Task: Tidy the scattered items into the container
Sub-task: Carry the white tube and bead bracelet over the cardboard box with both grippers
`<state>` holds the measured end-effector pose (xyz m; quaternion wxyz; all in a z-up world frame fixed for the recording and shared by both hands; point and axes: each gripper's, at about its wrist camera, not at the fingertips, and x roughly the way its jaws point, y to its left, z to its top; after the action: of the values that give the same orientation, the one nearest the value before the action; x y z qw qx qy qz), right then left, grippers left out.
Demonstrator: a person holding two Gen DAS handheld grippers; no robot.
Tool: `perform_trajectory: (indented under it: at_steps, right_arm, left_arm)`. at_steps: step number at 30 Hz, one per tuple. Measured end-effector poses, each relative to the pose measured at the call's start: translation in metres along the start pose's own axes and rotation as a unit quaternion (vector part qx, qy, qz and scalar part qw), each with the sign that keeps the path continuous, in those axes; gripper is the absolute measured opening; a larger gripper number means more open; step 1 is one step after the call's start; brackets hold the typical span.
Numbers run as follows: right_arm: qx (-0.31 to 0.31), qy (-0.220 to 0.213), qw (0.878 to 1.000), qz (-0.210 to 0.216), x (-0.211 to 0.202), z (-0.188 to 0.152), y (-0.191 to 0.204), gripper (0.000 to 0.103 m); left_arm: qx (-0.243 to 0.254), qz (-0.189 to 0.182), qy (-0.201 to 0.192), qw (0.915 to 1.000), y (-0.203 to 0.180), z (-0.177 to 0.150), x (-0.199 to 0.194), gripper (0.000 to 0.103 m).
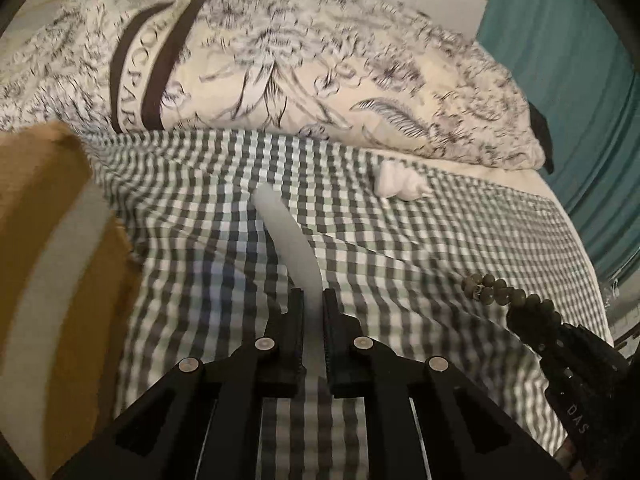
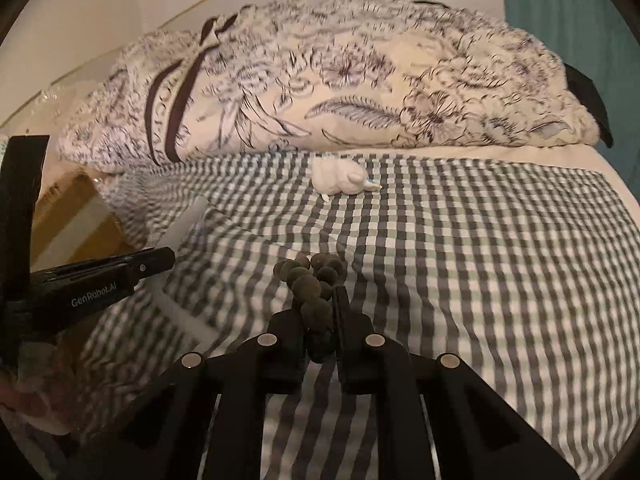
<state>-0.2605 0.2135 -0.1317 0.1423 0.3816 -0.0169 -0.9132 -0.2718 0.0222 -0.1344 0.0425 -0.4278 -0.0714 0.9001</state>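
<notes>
The bed (image 2: 480,280), spread with a checked cover, is carrying everything here, with a big flower-printed duvet (image 1: 320,80) heaped along its far side. The container, a brown cardboard box (image 1: 48,240), is sitting at the bed's left edge, close beside the left gripper (image 1: 311,300).

That left gripper is pinching a pale, translucent curved strip (image 1: 288,236); its fingers (image 1: 297,312) are nearly pressed together, with only the thin strip between them, and the free end is arching forward above the cover. The right gripper (image 2: 318,320) is gripping a string of dark round beads (image 2: 308,280), its fingers (image 2: 343,312) narrowly parted around one fat bead while the rest of the strand is bunching beyond the tips. A small white figurine (image 2: 344,179) is lying near the duvet, well apart from both grippers and not yet collected.

To do this step well, each gripper probably needs carrying fully over the box opening before letting go: the springy strip could flick out if released at the rim, and the loose beads may trail over the edge. Lowering each thing inside first looks safest.
</notes>
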Motion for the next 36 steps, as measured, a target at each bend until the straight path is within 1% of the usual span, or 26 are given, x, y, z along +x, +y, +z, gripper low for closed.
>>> perform_trajectory:
  at_steps: [5,10,15,20,24,27,31,36]
  right_arm:
    - [0.017,-0.027,0.999,-0.003,-0.054,-0.005,0.005,0.011]
    - [0.020,-0.045,0.999,-0.008,-0.104,-0.014,0.015,0.011]
    - [0.013,-0.063,0.998,-0.005,-0.153,-0.022,0.036,0.011]
    - [0.001,-0.085,0.996,-0.003,-0.198,-0.027,0.061,0.011]
    - [-0.004,-0.097,0.995,0.003,-0.224,-0.032,0.080,0.011]
    - [-0.012,-0.104,0.994,0.008,-0.240,-0.036,0.096,0.011]
    - [-0.025,-0.109,0.994,0.016,-0.253,-0.038,0.119,0.011]
    - [-0.049,-0.123,0.991,0.031,-0.261,-0.030,0.160,0.011]
  left_arm:
    - [0.018,-0.007,-0.023,0.9995,-0.012,-0.009,-0.055,0.008]
    - [0.029,-0.014,-0.042,0.9986,-0.020,-0.016,-0.106,0.008]
    - [0.034,-0.019,-0.059,0.9975,-0.024,-0.027,-0.154,0.008]
    - [0.035,-0.020,-0.074,0.9964,-0.017,-0.038,-0.195,0.008]
    - [0.037,-0.012,-0.086,0.9955,-0.011,-0.044,-0.221,0.008]
    - [0.034,-0.015,-0.096,0.9947,-0.001,-0.046,-0.239,0.008]
    - [0.024,-0.013,-0.108,0.9938,0.019,-0.048,-0.259,0.008]
    - [0.006,0.001,-0.124,0.9923,0.057,-0.046,-0.282,0.008]
